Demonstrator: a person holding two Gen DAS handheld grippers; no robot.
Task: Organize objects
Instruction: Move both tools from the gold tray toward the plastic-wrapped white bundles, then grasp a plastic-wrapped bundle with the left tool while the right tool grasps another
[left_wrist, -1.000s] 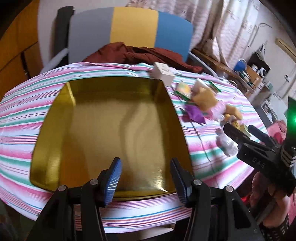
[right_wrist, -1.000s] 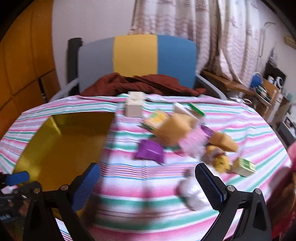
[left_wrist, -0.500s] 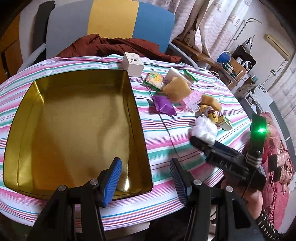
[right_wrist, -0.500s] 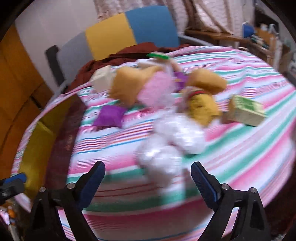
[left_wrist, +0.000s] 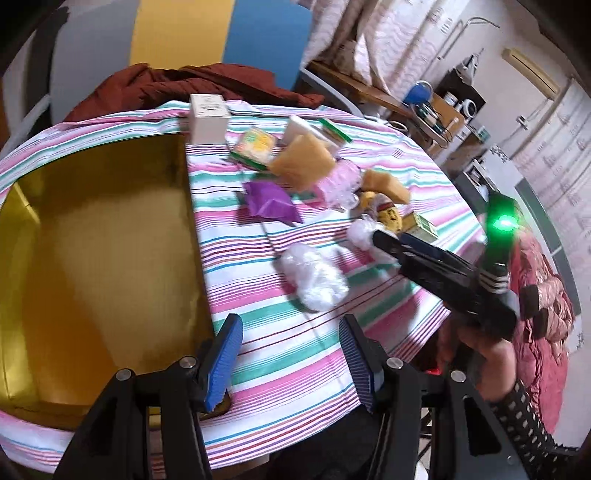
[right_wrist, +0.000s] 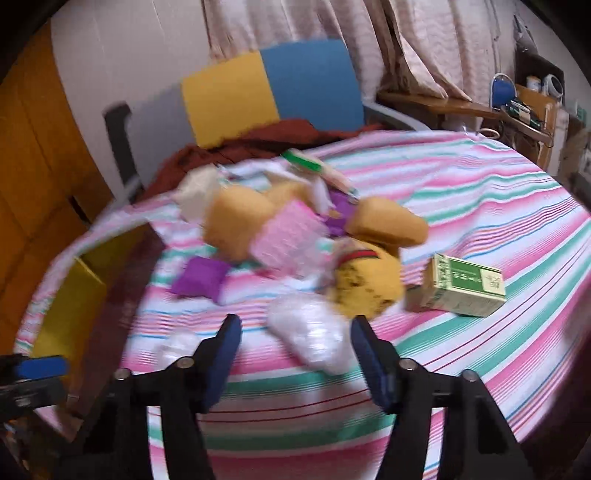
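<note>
A gold tray (left_wrist: 92, 258) lies at the left of the striped table. To its right lies a heap: a white box (left_wrist: 208, 118), a tan sponge (left_wrist: 303, 162), a pink bubble-wrap piece (right_wrist: 288, 240), a purple packet (left_wrist: 269, 203), a yellow plush (right_wrist: 365, 284) and a green box (right_wrist: 465, 288). My right gripper (right_wrist: 295, 347) is closing around a white plastic bag (right_wrist: 310, 332), which lies between the fingers with a gap on its left side. A second white bag (left_wrist: 314, 280) lies nearer the tray. My left gripper (left_wrist: 291, 354) hovers open over the cloth beside the tray's corner, holding nothing.
A chair with grey, yellow and blue panels (right_wrist: 266, 92) stands behind the table with a rust-red cloth (left_wrist: 192, 81) draped on it. A person's hand (left_wrist: 487, 354) holds the right gripper past the table's right edge. Cluttered shelves (left_wrist: 443, 107) stand at the far right.
The left gripper's view swung right, from over the tray toward the heap. The right gripper came down to the white bags and its jaws narrowed around one of them.
</note>
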